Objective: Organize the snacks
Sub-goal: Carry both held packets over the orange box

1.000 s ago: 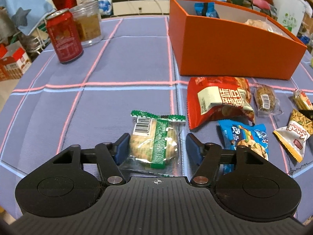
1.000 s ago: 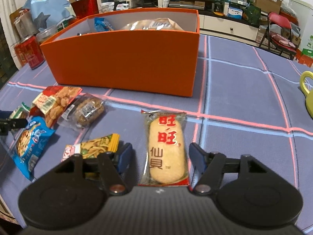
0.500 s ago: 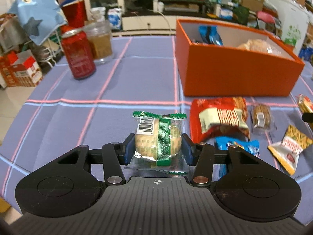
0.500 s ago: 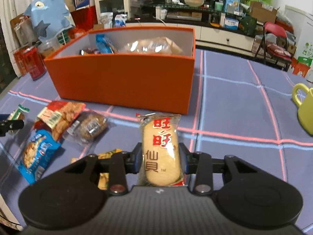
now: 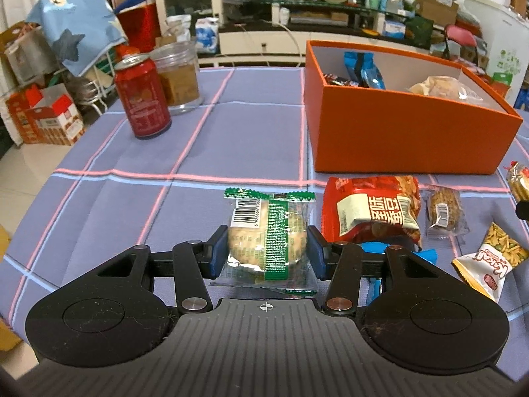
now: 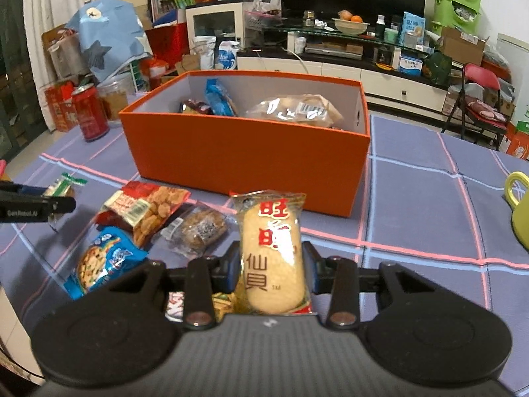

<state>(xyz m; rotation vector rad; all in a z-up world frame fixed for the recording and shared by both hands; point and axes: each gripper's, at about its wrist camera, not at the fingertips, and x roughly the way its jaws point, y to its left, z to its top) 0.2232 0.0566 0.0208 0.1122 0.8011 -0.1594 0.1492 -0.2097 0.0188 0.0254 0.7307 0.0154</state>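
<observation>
My left gripper (image 5: 267,251) is shut on a green-striped cracker pack (image 5: 267,235) and holds it above the cloth. My right gripper (image 6: 269,268) is shut on a long rice cracker pack with red print (image 6: 272,251), lifted above the table. The open orange box (image 6: 248,152) stands ahead of it with several snacks inside; it also shows in the left wrist view (image 5: 406,132) at the right. On the cloth lie a red snack bag (image 5: 373,205), a clear-wrapped cookie (image 5: 443,208), a blue bag (image 6: 105,261) and a yellow-white packet (image 5: 486,261).
A red can (image 5: 142,99) and a clear jar (image 5: 178,79) stand at the far left of the table. A yellow-green mug (image 6: 519,205) sits at the right edge. The left gripper's finger (image 6: 36,203) shows at the left of the right wrist view.
Both grippers closed on their packs and lifted them off the cloth. Both views now sit higher and look down into the orange box.
</observation>
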